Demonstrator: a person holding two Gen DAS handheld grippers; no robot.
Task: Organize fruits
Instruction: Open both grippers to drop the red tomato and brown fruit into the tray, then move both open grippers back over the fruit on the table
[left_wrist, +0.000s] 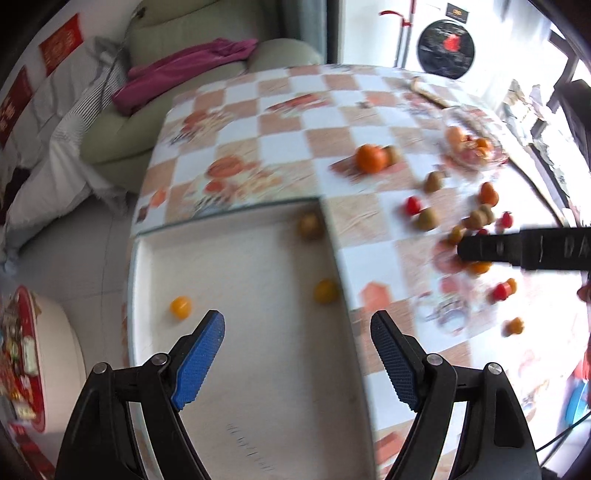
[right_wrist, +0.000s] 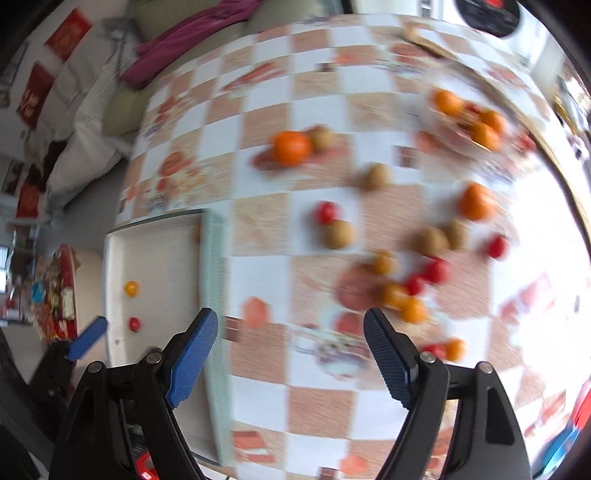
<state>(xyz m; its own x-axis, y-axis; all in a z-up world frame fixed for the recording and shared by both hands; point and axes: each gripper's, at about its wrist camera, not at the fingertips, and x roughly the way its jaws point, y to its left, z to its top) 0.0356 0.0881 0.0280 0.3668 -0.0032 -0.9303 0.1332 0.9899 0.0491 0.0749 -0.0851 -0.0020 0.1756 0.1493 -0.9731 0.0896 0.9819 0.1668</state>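
Presently both tools wide open, nothing held: left gripper (left_wrist: 297, 334) over the tray (left_wrist: 236, 369), right gripper (right_wrist: 291, 332) over the table (right_wrist: 258, 122) beside it. Fruits (right_wrist: 413, 284) scattered loose on the cloth, a few already in the tray, some in a clear bowl (left_wrist: 476, 147). Judged small, round, light, smooth, apt to roll; soft skins likely to bruise, so best pinched gently across the middle. Red tomato (right_wrist: 134, 324) in tray seen from right wrist only; yellow one (left_wrist: 326, 291) by tray wall from left only.
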